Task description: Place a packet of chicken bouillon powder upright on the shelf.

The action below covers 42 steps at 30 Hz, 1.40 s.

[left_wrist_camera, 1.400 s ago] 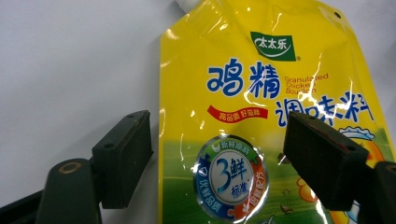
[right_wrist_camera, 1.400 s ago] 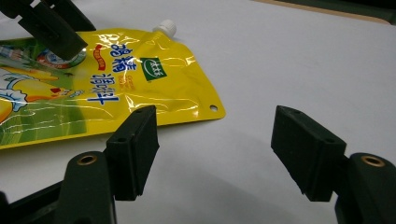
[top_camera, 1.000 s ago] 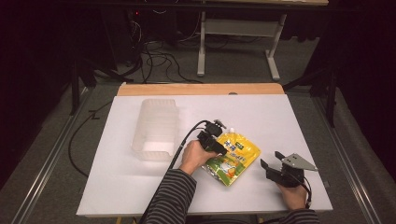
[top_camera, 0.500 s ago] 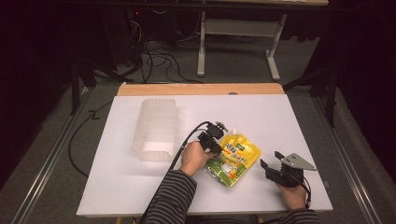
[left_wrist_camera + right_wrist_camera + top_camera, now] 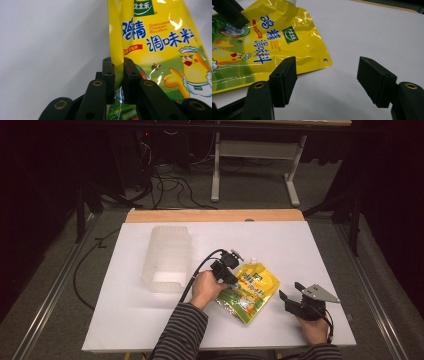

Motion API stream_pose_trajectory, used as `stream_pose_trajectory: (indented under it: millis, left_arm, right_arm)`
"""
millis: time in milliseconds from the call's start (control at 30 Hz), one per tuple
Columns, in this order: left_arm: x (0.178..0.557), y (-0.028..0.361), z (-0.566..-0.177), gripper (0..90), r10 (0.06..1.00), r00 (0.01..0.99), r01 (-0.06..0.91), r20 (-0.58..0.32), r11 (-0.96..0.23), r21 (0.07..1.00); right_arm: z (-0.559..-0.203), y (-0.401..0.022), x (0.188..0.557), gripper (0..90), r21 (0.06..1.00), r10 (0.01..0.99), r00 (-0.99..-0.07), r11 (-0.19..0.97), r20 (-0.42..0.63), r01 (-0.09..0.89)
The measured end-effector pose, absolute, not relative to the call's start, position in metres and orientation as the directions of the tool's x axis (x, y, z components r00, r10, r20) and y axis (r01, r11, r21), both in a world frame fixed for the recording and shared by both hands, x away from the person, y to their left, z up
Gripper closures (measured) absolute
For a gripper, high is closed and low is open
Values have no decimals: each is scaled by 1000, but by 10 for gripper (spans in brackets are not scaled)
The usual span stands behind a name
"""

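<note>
Lying flat on the white table (image 5: 150, 320), a little right of centre in the lower half of the high view, the chicken bouillon pouch (image 5: 250, 290) is a glossy yellow bag that fades to a green meadow scene toward its bottom, with a white spout at its top corner and a small punched hole at another corner. Its film is creased and throws bright glints. Printed on it are large blue Chinese characters, a green badge with white Chinese characters, the small orange words "Granulated Chicken Bouillon", a red banner whose text is too small to read, and a cartoon chick in a chef's hat giving a thumbs-up.

In the left gripper view, the left gripper (image 5: 119, 72) has just been closing and its jaws now pinch the pouch's left edge between them. The right gripper (image 5: 328, 80) rests on the table with its jaws wide apart and nothing between them, the pouch just to the upper left of them in its own view. A clear plastic container (image 5: 166, 257) sits left of centre.
</note>
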<state>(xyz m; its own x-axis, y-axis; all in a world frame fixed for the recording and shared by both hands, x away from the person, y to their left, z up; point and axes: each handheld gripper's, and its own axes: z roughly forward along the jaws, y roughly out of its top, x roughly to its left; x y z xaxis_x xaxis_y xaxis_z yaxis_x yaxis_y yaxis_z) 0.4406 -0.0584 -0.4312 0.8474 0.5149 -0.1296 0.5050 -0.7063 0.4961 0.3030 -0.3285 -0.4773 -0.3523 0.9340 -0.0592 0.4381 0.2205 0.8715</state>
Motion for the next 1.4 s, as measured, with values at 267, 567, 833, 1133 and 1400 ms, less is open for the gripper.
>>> stream_pose_trajectory:
  millis: [267,567,833,1133,1400]
  left_arm:
    - [433,-35,-404,826,517,847,487,-120,-666,565]
    - [417,-28,-384,832,513,855,444,-76,-648,619]
    - [410,-15,-370,885,502,861,421,-80,-617,665]
    - [404,9,-356,889,520,850,419,-87,-567,710]
    - [400,25,-345,889,535,840,420,-94,-530,737]
  right_arm:
    - [-477,-331,302,322,879,940,-341,188,-31,439]
    - [-477,-332,302,321,881,941,-338,179,-23,437]
    - [-477,-332,303,321,880,941,-339,184,-28,438]
    - [-477,-332,303,321,878,941,-338,183,-26,443]
    - [-477,-331,303,321,876,941,-338,186,-28,445]
